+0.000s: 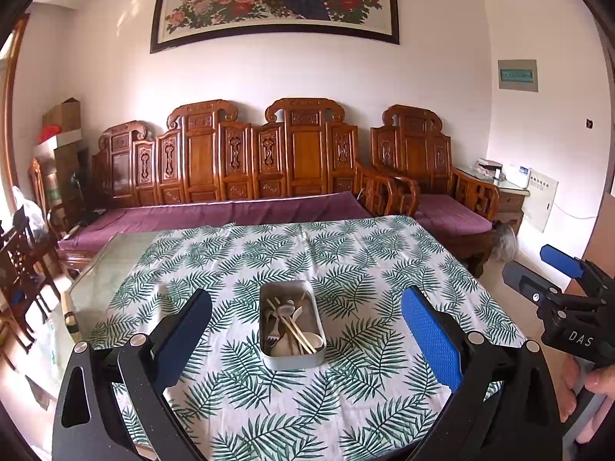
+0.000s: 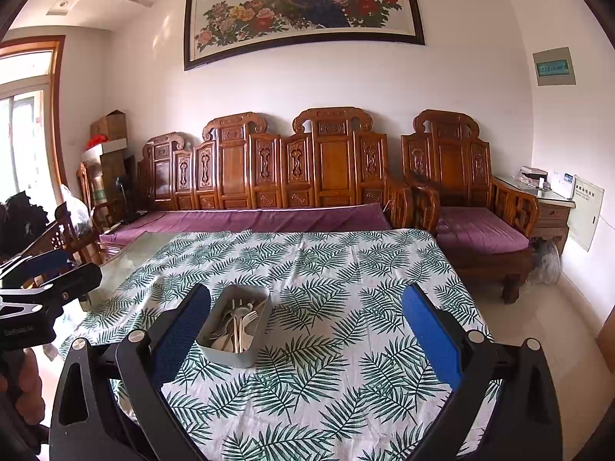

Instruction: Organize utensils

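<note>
A grey metal tin (image 1: 269, 361) sits mid-table on the leaf-print cloth, holding several utensils (image 1: 291, 326): forks, white spoons and wooden chopsticks lying jumbled. My left gripper (image 1: 307, 307) hovers open above the near side of the table, the tin between and beyond its blue pads. In the right wrist view the same tin (image 2: 230, 359) lies left of centre, close to the left pad, with the utensils (image 2: 236, 324) inside. My right gripper (image 2: 307, 303) is open and empty. The right gripper (image 1: 553, 272) also shows at the right edge of the left wrist view, held by a hand (image 1: 599, 380).
The table (image 1: 346, 261) carries a green leaf-print cloth; its left part is bare glass (image 1: 111, 265). A carved wooden sofa (image 1: 238, 161) with purple cushions stands behind, an armchair (image 1: 434, 176) to its right. Dark chairs (image 1: 19, 269) crowd the left side.
</note>
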Motion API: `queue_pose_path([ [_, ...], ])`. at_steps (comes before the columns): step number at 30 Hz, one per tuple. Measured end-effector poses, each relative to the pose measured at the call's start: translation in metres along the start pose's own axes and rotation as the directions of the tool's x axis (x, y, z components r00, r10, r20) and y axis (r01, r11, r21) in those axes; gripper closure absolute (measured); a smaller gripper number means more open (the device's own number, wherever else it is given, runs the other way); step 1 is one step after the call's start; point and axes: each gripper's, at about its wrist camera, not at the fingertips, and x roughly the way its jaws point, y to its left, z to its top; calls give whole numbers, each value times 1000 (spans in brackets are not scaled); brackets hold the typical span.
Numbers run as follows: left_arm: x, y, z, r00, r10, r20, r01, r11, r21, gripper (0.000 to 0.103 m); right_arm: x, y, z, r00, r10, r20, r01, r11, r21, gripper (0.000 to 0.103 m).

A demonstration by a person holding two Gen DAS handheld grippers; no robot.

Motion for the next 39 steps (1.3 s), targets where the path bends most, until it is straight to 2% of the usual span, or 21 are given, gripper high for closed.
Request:
queue_pose_path([
  [39,-5,-2,-4,1000,9,28,-9,1000,9,8,0,5,-9,1000,-4,-1,4,1000,0,3],
])
